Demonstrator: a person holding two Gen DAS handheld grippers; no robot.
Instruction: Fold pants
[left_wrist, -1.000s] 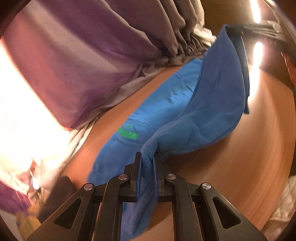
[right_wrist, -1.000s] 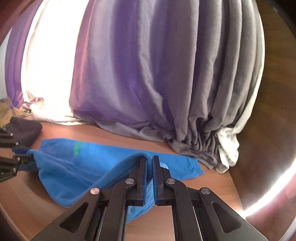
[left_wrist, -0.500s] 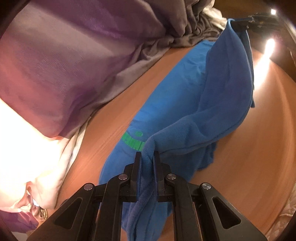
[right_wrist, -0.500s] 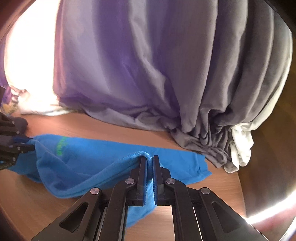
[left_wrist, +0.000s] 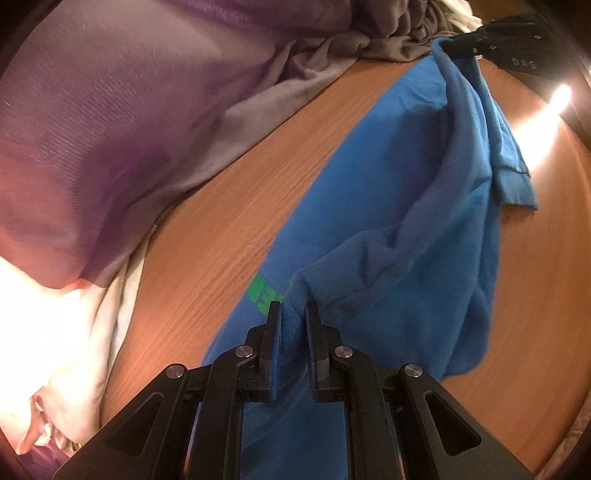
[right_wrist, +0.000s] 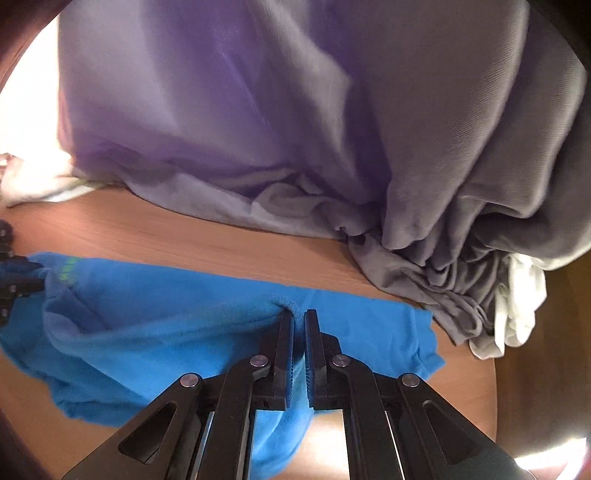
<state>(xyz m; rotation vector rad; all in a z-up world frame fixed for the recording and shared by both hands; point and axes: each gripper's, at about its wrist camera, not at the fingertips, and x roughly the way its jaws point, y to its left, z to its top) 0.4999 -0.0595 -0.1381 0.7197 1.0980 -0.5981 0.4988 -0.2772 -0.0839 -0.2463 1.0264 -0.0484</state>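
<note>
The blue pants (left_wrist: 388, 206) lie along the wooden tabletop (left_wrist: 221, 229), one layer flat on the wood and an upper layer lifted and slung between the two grippers. Compared with a second ago, both cameras sit lower and closer to the tabletop, the lifted edge has come further across the flat layer, and the purple-grey curtain (right_wrist: 258, 110) fills more of each view.

The left gripper (left_wrist: 291, 310) has its fingers pressed together on a bunched fold of the pants near the waist end. The right gripper (right_wrist: 299, 317) has its fingers nearly closed, pinching the rolled edge of the pants (right_wrist: 166, 325) at the other end; in the left wrist view it shows at the top right (left_wrist: 461, 46), with blue cloth hanging from it.

A green printed logo (left_wrist: 264, 291) sits on the flat layer just beyond the left fingers; the letters are partly covered and cannot be read. White lettering on the right gripper body reads roughly "DAS". A white cloth (right_wrist: 517, 306) hangs beside the curtain.
</note>
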